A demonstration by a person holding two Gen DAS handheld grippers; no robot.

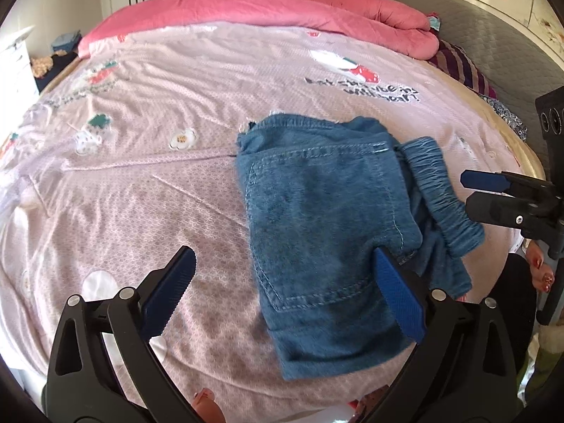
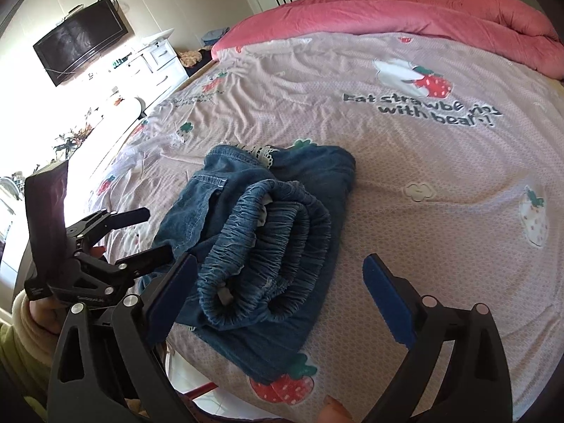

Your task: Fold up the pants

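In the left wrist view the left gripper [image 1: 283,292] hangs low over the pink strawberry-print bedsheet [image 1: 148,183], its blue-padded fingers spread wide apart and holding nothing; its right finger overlaps the near right part of the folded blue denim pants [image 1: 328,232]. The pants lie in a compact bundle right of centre on the bed, back pocket up, with the gathered elastic waistband [image 1: 440,194] on their right side. Farther right, the right gripper [image 2: 278,299] is also spread open, empty, just short of the waistband. A rolled pink quilt [image 1: 268,10] lies along the far edge.
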